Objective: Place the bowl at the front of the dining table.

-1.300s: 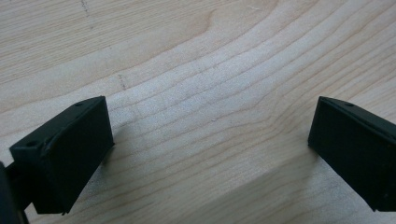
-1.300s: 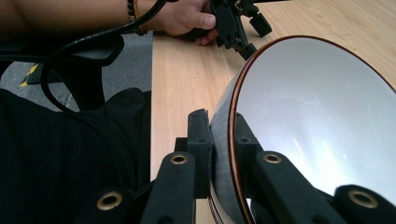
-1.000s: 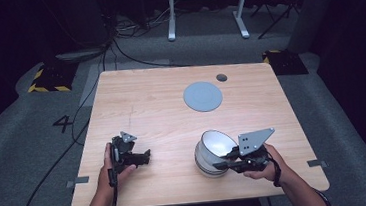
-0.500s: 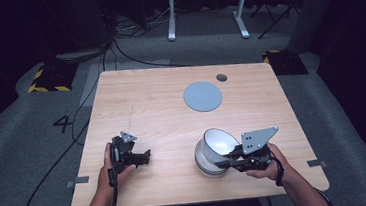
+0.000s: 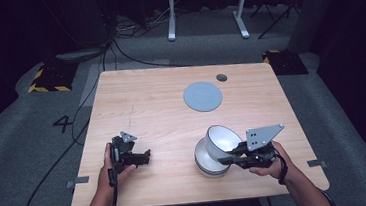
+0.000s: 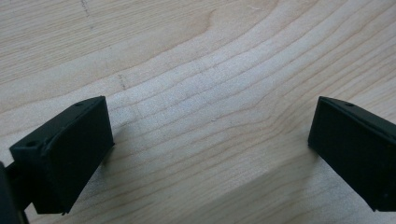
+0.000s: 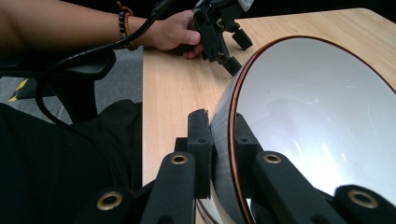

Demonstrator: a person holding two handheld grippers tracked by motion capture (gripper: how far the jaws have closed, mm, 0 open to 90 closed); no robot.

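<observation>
Near the front edge of the wooden table (image 5: 162,115), the right gripper (image 5: 224,160) pinches the rim of a white bowl (image 5: 223,140), which tilts on top of a second bowl (image 5: 207,164); most of that lower bowl is hidden under the first. From the right gripper view, one pad sits outside the bowl wall and one inside, and the rim has a thin brown line that the high view is too small to show. The left gripper (image 5: 145,156) lies low on the wood, well apart from the bowls; its own view shows wide-apart jaws with bare wood grain between them. Farther back lie a grey disc (image 5: 202,96) and a small dark spot (image 5: 221,77). Around the table, grey carpet, cables and dark room.
</observation>
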